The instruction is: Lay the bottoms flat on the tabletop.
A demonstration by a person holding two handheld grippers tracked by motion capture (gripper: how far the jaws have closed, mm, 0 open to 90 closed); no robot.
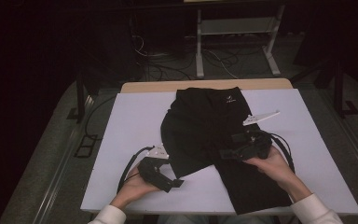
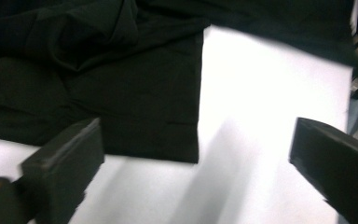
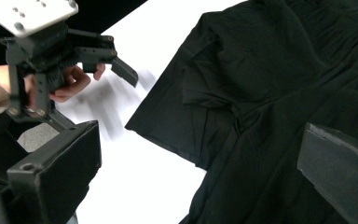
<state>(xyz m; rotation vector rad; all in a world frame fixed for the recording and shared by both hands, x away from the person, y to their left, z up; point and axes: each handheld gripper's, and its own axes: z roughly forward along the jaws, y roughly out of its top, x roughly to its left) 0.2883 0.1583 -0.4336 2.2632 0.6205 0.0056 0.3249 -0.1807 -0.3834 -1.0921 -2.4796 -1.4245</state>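
- High view: black garment (image 1: 209, 135), partly folded, lying across the middle of the white tabletop (image 1: 130, 112), one long part running to the near edge on the right, a folded flap ending in a corner at the near left. Small pale logo (image 1: 230, 98) near the far end of the cloth.
- High view: left gripper (image 1: 175, 183) on the near left, just beside that flap corner, jaws pointed toward it. Right gripper (image 1: 227, 154) over the cloth at the right, held above the long part; from up here, hard to judge how wide either pair of jaws stands.
- Left gripper view: jaws spread wide, nothing between them but bare white tabletop. Square corner of the flap (image 2: 186, 149) just ahead, flat on the surface, rumpled folds behind it.
- Right gripper view: jaws likewise wide apart and empty, hanging over dark cloth with soft creases. Left gripper (image 3: 121, 65) farther off, near the same flap corner (image 3: 135, 125).
- Handling, as a judgement: light, limp, thin fabric, no stiffness, likely to sag and drag rather than lift as one piece. Best taken at a hem or corner, pinching through all layers of the flap; a mid-panel pinch would probably gather only the top layer and pull the fold askew.
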